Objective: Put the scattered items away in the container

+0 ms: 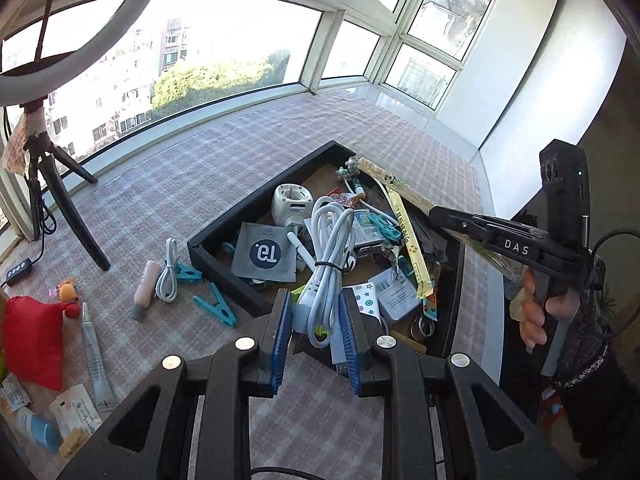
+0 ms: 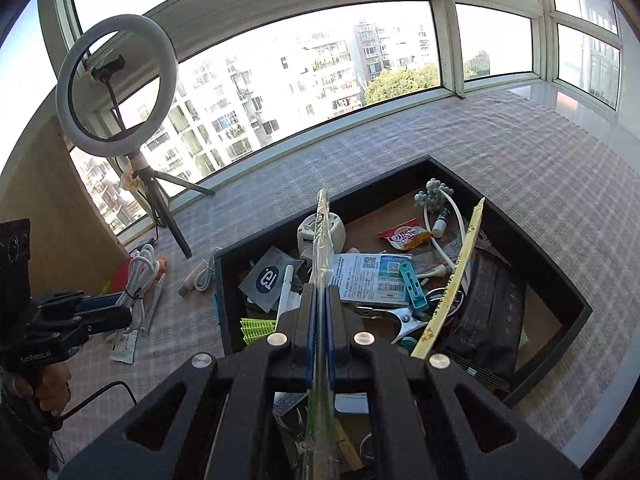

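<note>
Cable bundle (image 1: 326,264) clamped left, sleeved chopsticks (image 2: 322,280) pinched right; we lower both over the box (image 2: 532,248) at twelve o'clock before releasing.

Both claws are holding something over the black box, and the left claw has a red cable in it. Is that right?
Nearly. The left claw does grip a bundled cable, but it is white, not red, as the left wrist view shows. The right claw holds a thin clear packet over the black box.
</note>
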A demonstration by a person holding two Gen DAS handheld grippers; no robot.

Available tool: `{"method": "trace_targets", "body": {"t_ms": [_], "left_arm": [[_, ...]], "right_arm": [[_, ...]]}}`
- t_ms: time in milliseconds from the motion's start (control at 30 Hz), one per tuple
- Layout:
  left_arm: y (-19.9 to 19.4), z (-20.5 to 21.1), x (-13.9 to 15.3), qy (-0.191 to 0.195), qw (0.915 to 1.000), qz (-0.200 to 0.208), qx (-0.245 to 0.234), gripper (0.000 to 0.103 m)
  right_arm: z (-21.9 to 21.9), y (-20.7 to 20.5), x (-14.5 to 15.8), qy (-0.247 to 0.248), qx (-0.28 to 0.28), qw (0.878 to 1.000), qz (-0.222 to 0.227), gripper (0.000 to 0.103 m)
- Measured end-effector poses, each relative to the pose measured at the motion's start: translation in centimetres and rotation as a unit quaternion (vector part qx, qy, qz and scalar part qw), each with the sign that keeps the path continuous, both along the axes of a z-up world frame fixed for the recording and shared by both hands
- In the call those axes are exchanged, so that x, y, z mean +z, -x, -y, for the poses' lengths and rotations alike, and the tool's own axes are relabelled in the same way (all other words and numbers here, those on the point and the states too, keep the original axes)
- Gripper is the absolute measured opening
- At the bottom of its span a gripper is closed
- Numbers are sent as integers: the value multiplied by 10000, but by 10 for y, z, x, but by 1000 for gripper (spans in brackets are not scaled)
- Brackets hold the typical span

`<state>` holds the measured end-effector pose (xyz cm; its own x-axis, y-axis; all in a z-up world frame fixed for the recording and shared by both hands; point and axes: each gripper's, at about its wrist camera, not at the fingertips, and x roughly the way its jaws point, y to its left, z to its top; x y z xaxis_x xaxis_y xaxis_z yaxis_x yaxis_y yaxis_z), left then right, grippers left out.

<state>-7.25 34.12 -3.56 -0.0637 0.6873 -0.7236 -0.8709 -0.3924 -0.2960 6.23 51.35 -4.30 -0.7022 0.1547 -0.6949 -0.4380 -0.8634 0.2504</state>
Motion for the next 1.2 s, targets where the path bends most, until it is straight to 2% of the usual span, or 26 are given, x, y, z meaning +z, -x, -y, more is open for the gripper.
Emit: {"method": "trace_targets", "body": {"t_ms": [100,200,233,267,300,333,367,400,500,633,867,1000,1100,1200], "left_arm": [[-15,-33,3,-52,9999,-7,-164,22],[-26,-61,1,25,9998,-94,-185,24],[-28,-69,-2,114,9998,-74,-149,27],[-30,-76,-5,202,9997,-54,-113,43],[-31,-81,-7,287,9996,-82,-25,53],[-30,-82,-9,306,9995,-99,43,53],[-29,-80,-10,279,9996,-83,71,53],[-28,-78,-11,252,9996,-67,99,53],[-12,-48,-15,285,9988,-65,393,53],[11,-2,-21,354,9959,-71,830,53],[51,77,-32,471,9861,-82,1590,56],[68,148,-45,674,9708,-11,2301,65],[78,206,-58,904,9521,-6,2921,72],[84,262,-72,1117,9315,84,3460,73]], "right_arm": [[-18,-9,1,-54,-245,9997,24,4],[-26,-7,-2,-205,-352,9988,269,4],[-29,-6,-3,-256,-387,9983,351,5],[-32,-5,-4,-306,-423,9977,432,7],[-35,-5,-5,-356,-458,9970,514,22],[-36,-5,-5,-412,-496,9965,541,42],[-35,-6,-2,-478,-541,9964,455,47],[-33,-7,0,-507,-560,9965,369,47],[-30,-8,4,-375,-440,9981,187,47],[-20,2,5,-317,-205,9991,186,47],[14,35,-4,-97,403,9990,172,47],[56,60,-13,-82,1044,9942,259,47],[88,79,-20,-70,1521,9878,325,47],[119,97,-27,-58,1995,9791,389,47]]}}
